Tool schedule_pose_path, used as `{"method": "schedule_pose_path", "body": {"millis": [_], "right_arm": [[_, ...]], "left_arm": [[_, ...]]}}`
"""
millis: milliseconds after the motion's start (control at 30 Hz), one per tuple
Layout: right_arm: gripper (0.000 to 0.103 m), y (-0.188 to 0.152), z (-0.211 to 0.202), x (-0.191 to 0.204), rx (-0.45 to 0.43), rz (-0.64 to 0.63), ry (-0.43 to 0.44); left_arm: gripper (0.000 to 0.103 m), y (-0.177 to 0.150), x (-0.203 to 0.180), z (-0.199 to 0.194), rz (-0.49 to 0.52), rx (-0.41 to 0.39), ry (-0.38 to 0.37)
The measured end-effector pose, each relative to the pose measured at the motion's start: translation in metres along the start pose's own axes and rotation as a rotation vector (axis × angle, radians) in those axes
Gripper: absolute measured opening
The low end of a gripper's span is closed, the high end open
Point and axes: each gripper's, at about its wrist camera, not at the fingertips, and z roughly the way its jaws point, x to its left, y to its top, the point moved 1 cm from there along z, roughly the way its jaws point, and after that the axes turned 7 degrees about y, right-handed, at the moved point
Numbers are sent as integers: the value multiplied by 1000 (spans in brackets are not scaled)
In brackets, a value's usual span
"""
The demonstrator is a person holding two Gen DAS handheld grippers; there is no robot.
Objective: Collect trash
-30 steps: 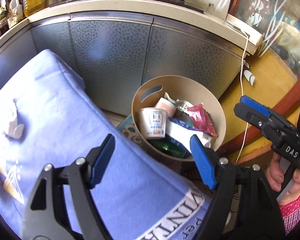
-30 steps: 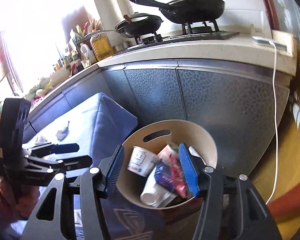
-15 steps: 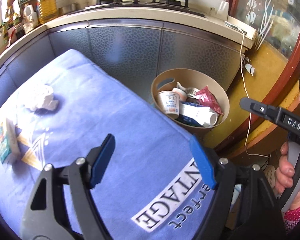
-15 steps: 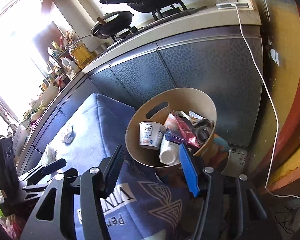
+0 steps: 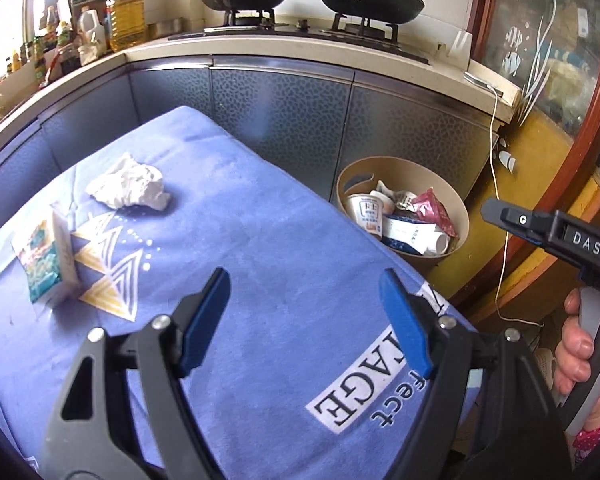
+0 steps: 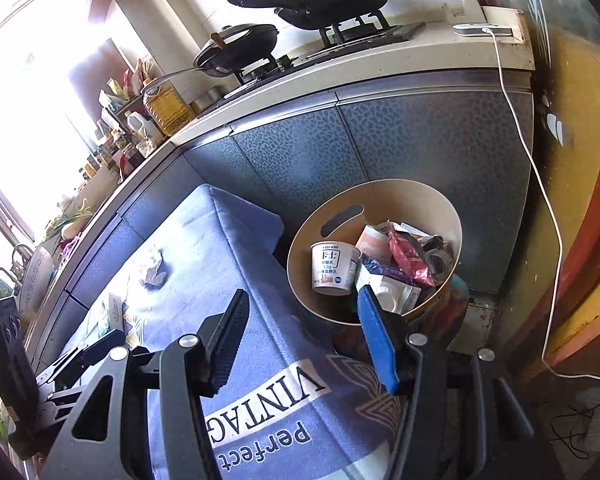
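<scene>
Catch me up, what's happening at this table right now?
A person is clearing trash with a handheld gripper in each hand. Both the left gripper and the right gripper are open and empty, hovering over the blue cloth. A crumpled tissue and a small carton lie on the cloth, not yet collected. The beige bin beside the table already holds cups and wrappers.

A crumpled white paper wad (image 5: 129, 182) lay on the blue printed cloth (image 5: 260, 248), with a small printed carton (image 5: 46, 258) near it to the left. Right of the cloth, before the grey patterned cabinet doors (image 5: 284, 120), stood a round beige bin (image 5: 452, 196) holding a white paper cup (image 5: 366, 212) and wrappers.
</scene>
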Motion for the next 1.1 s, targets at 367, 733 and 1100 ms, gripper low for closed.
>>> {"method": "schedule_pose_path", "body": {"millis": [367,733,1100], "right_arm": [[57,2,-2,3,-16,21,-19],[57,-2,-5,-13,-14,60,-30],[57,-6,-1,-34,-2,112,-28]], "left_arm": [[74,2,-1,-9,5,-26,14],[74,5,-21,2,41,-4,22],[74,10,-39,8,85,5,36]]}}
